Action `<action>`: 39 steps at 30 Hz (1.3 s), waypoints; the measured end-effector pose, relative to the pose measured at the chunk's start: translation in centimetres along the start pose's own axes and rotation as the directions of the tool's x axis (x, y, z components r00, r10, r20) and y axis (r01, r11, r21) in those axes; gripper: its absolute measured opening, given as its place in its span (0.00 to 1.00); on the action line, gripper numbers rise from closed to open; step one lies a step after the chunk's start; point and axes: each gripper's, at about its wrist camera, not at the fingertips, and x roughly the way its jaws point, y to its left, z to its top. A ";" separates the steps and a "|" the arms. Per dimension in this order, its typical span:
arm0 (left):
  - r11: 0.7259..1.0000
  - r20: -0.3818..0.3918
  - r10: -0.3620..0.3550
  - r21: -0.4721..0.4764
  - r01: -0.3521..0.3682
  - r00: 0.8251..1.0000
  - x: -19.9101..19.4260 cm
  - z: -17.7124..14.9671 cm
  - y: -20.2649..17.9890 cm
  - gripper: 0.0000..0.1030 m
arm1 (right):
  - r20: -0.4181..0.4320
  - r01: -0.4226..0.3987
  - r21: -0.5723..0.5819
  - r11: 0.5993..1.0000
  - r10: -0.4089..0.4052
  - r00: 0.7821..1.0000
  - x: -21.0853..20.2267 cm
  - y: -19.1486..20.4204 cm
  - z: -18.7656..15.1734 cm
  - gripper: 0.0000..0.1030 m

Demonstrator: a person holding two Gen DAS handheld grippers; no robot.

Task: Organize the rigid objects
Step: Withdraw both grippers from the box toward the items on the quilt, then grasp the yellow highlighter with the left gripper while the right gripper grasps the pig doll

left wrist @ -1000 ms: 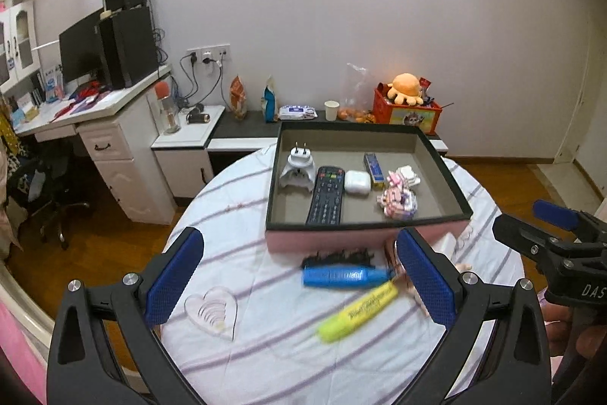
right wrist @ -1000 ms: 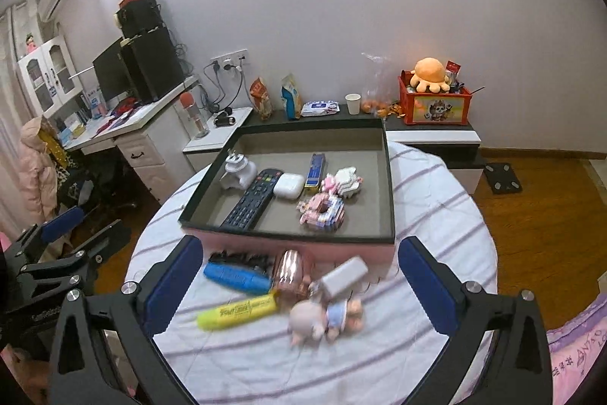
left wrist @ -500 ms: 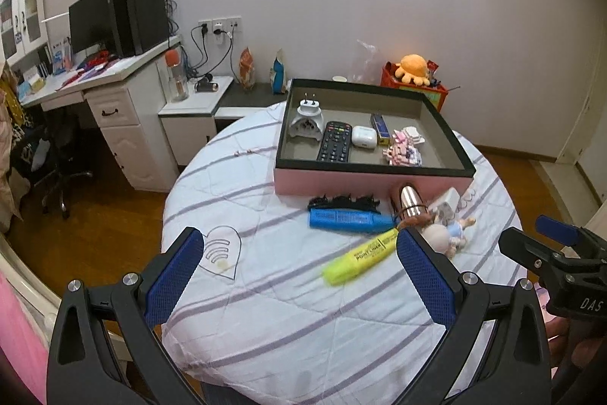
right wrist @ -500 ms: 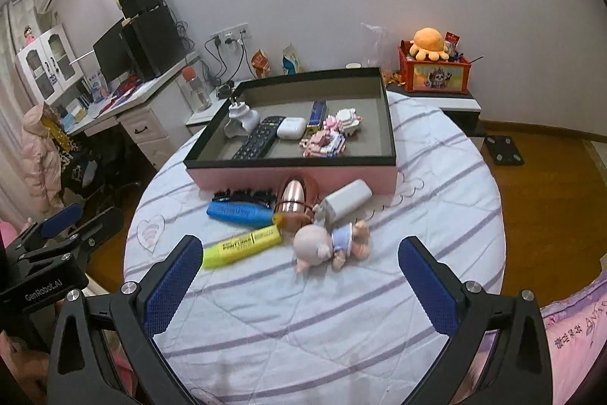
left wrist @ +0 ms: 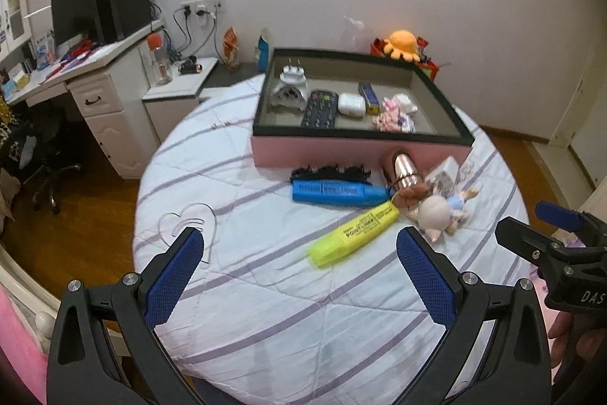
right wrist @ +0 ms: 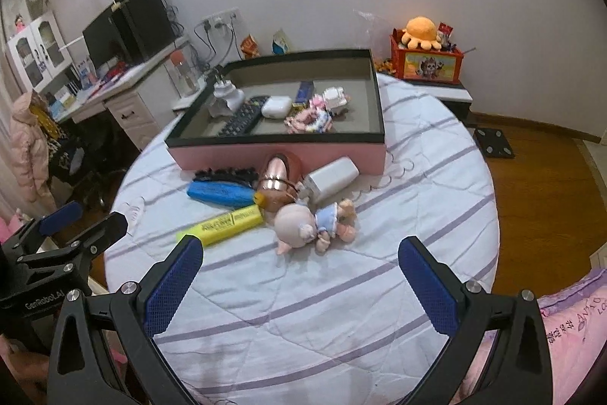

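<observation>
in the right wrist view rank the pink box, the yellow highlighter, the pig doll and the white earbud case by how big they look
1. Pink box with black rim
2. Yellow highlighter and pig doll in blue dress: alike, not ranked
3. White earbud case, though it lies farther off

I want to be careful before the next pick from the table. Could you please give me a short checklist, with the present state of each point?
1. Left claw open and holding nothing: ok.
2. Right claw open and holding nothing: ok.
3. Free floor in the box for more things: ok, its right part is bare; the remote and earbud case sit to the left.
4. Yellow marker free to grasp: ok along its body, but whether its far end touches the rose-gold tube cannot be told.
5. Doll free to grasp: not ok, it lies close against the tube and the white charger.
6. Claws apart from each other: ok.
</observation>
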 end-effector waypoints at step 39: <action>0.974 -0.142 -0.205 0.065 0.216 0.968 11.0 -0.1 -1.2 0.25 | -0.141 0.009 0.035 0.999 -0.004 0.990 8.5 -2.4 0.2 1.00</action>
